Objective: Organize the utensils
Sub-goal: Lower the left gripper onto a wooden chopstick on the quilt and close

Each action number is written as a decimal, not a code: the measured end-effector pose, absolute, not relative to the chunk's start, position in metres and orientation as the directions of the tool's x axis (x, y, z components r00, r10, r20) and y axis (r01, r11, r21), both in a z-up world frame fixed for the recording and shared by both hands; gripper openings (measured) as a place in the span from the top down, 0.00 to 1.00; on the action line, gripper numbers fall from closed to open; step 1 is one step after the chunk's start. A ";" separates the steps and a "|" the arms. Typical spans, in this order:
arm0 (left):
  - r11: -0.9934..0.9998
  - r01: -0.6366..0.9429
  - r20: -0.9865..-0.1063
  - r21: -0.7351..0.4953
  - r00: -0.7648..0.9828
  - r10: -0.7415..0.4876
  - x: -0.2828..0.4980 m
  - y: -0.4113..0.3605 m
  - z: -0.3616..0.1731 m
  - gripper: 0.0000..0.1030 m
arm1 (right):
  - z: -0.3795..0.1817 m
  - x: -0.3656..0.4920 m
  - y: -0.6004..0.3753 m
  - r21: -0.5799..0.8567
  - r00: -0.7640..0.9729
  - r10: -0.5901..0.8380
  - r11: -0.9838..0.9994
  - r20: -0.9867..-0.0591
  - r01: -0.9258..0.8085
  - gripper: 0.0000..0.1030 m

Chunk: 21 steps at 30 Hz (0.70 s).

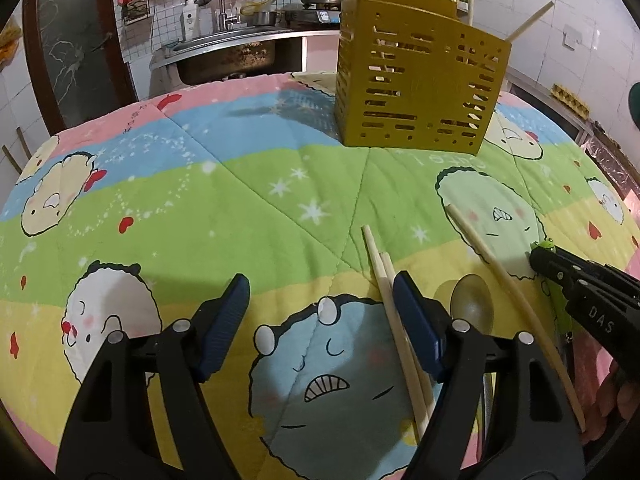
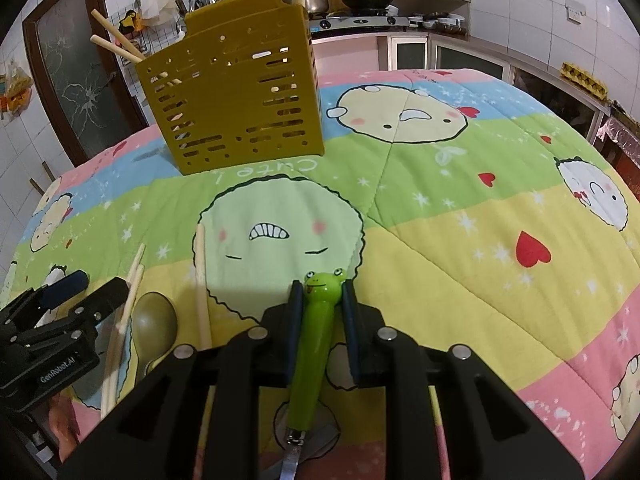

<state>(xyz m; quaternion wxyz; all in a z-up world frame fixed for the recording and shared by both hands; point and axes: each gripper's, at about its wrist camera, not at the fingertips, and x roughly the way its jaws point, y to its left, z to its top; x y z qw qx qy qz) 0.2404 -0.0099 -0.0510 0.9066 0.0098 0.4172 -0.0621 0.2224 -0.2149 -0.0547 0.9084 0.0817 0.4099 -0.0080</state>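
Observation:
A gold slotted utensil holder [image 1: 416,84] stands at the far side of the quilt-covered table and shows in the right wrist view [image 2: 236,96] with chopsticks sticking out. My left gripper [image 1: 320,292] is open and empty; a pair of chopsticks [image 1: 396,320] lies against its right finger. A metal spoon [image 1: 472,304] and a single chopstick [image 1: 508,300] lie to the right. My right gripper [image 2: 320,292] is shut on a green frog-handled utensil [image 2: 316,332], handle end forward, near the quilt.
The cartoon quilt [image 2: 460,240] covers the whole table. Behind it stand a sink [image 1: 228,52], a stove with pots [image 2: 360,4] and cabinets. The left gripper shows at the left of the right wrist view [image 2: 60,320].

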 end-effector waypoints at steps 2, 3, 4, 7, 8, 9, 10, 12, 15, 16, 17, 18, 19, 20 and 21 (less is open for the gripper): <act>0.992 0.119 -0.757 -0.029 0.646 -0.100 0.240 -0.010 -0.051 0.30 | -0.055 0.222 -0.215 0.140 0.666 0.051 0.987 -0.745 0.082 0.81; 0.993 0.118 -0.757 -0.026 0.647 -0.096 0.239 -0.010 -0.051 0.30 | -0.054 0.222 -0.215 0.141 0.667 0.051 0.987 -0.743 0.082 0.81; 0.993 0.116 -0.756 -0.022 0.648 -0.092 0.239 -0.010 -0.051 0.30 | -0.054 0.221 -0.215 0.142 0.668 0.051 0.986 -0.742 0.082 0.81; 0.994 0.111 -0.759 -0.022 0.645 -0.089 0.237 -0.009 -0.052 0.30 | -0.055 0.219 -0.216 0.152 0.670 0.058 0.985 -0.740 0.082 0.81; 0.993 0.115 -0.763 -0.025 0.640 -0.093 0.236 -0.009 -0.052 0.30 | -0.054 0.218 -0.217 0.154 0.671 0.060 0.985 -0.739 0.083 0.81; 0.993 0.115 -0.762 -0.021 0.641 -0.090 0.235 -0.009 -0.052 0.30 | -0.054 0.218 -0.217 0.157 0.671 0.061 0.984 -0.739 0.083 0.80; 0.993 0.116 -0.762 -0.015 0.641 -0.087 0.234 -0.010 -0.052 0.30 | -0.055 0.217 -0.217 0.158 0.671 0.062 0.984 -0.739 0.083 0.80; 0.993 0.121 -0.765 -0.011 0.639 -0.087 0.234 -0.012 -0.053 0.30 | -0.054 0.217 -0.217 0.158 0.672 0.061 0.984 -0.738 0.084 0.80; 0.990 0.139 -0.772 0.008 0.630 -0.082 0.234 -0.019 -0.055 0.33 | -0.055 0.217 -0.218 0.153 0.669 0.058 0.985 -0.741 0.084 0.80; 0.990 0.142 -0.773 0.013 0.629 -0.080 0.234 -0.021 -0.056 0.35 | -0.055 0.217 -0.218 0.149 0.666 0.055 0.985 -0.744 0.086 0.80; 0.990 0.144 -0.776 0.006 0.625 -0.086 0.235 -0.021 -0.056 0.38 | -0.055 0.217 -0.217 0.146 0.665 0.052 0.986 -0.745 0.087 0.80; 0.990 0.144 -0.778 -0.001 0.621 -0.091 0.236 -0.021 -0.055 0.39 | -0.055 0.217 -0.217 0.141 0.662 0.048 0.986 -0.748 0.088 0.80; 0.990 0.143 -0.781 -0.008 0.617 -0.096 0.238 -0.021 -0.055 0.43 | -0.054 0.218 -0.216 0.134 0.659 0.043 0.987 -0.751 0.088 0.80; 0.990 0.141 -0.783 -0.012 0.615 -0.097 0.239 -0.022 -0.055 0.47 | -0.054 0.219 -0.215 0.128 0.655 0.040 0.988 -0.754 0.088 0.80; 0.990 0.139 -0.785 -0.018 0.611 -0.100 0.241 -0.022 -0.054 0.50 | -0.054 0.221 -0.215 0.122 0.650 0.037 0.989 -0.759 0.087 0.80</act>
